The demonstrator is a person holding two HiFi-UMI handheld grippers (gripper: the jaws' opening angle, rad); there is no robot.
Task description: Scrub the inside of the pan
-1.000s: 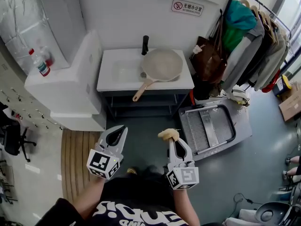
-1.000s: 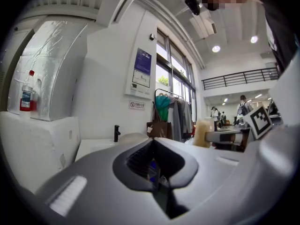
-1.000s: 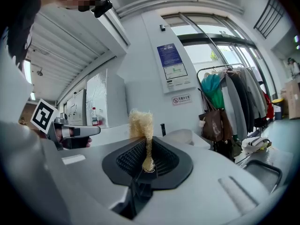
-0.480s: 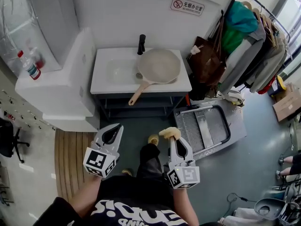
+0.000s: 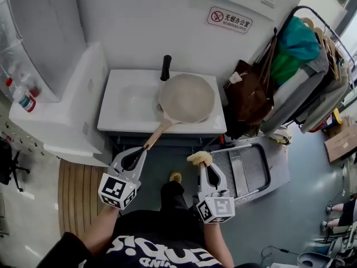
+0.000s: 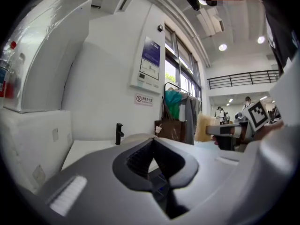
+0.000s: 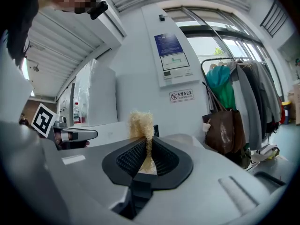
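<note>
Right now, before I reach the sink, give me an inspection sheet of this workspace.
Surface: white counter with a sink basin.
Job's things: pan on the counter, handle past its front edge; yellow scrubber in the right gripper.
Clutter: bottle on the cabinet at left; cart on the floor.
Grippers: left gripper fingers shut, empty; right gripper fingers shut on the scrubber.
Cables: nothing seen.
Surroundings: black tap, brown bag, clothes rack.
</note>
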